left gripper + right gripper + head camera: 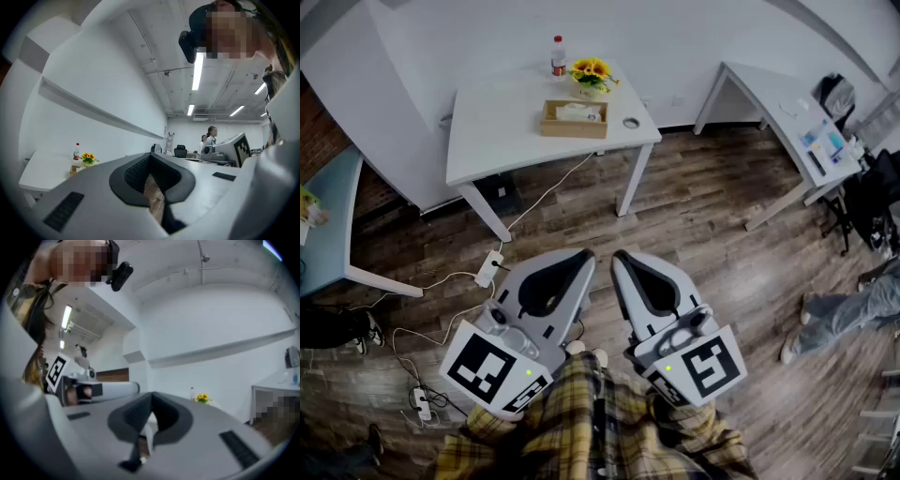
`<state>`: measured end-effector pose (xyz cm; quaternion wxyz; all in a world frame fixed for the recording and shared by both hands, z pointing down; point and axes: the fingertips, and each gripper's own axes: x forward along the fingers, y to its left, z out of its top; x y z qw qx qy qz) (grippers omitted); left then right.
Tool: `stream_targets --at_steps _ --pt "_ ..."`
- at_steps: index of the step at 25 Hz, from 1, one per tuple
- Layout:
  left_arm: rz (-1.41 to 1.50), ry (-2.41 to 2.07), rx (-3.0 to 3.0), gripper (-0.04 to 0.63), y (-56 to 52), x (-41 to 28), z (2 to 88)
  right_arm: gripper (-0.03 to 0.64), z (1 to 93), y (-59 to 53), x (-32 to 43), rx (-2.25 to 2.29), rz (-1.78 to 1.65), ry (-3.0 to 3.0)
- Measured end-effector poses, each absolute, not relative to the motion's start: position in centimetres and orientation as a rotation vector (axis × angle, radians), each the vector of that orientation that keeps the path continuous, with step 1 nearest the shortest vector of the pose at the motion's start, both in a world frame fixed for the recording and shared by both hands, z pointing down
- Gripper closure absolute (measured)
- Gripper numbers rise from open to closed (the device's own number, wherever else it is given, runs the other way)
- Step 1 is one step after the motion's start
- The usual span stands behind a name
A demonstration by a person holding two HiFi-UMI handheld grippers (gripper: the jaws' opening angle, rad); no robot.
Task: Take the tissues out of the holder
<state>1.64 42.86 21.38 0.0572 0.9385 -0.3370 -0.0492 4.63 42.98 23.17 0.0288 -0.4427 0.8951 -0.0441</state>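
Both tools sit low and close to the body at 6 o'clock in the head view, likely because the person stands well apart from the table (487, 131) and no reach has begun; the left gripper (579, 262) has its jaws pressed together on nothing, and the right gripper (624, 264) likewise shows its jaws together and empty, both noses aimed toward 12 o'clock. The holder (573, 128), a shallow wooden box, rests on the table at 12 o'clock with the tissues (578, 112) lying in it, untouched; a bottle (558, 56) and flowers (592, 72) stand just behind it. The tissues are too small to tell how they are folded; the left gripper view catches only a corner of the holder past its own body at 9 o'clock; the right gripper view shows the flowers but hides the holder; the plaid shirt (581, 422) is cut off at the lower edge.
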Motion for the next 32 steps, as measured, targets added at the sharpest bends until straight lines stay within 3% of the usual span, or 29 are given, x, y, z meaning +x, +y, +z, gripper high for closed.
stream_targets --at_steps 22,32 --pt "-0.187 -1.242 2.752 0.577 44.3 -1.3 21.8 0.607 24.8 44.8 10.1 -1.430 -0.221 2.733" --pt "-0.182 -1.315 2.706 0.578 42.8 -4.2 23.2 0.607 27.2 42.4 6.7 -1.331 -0.283 2.831"
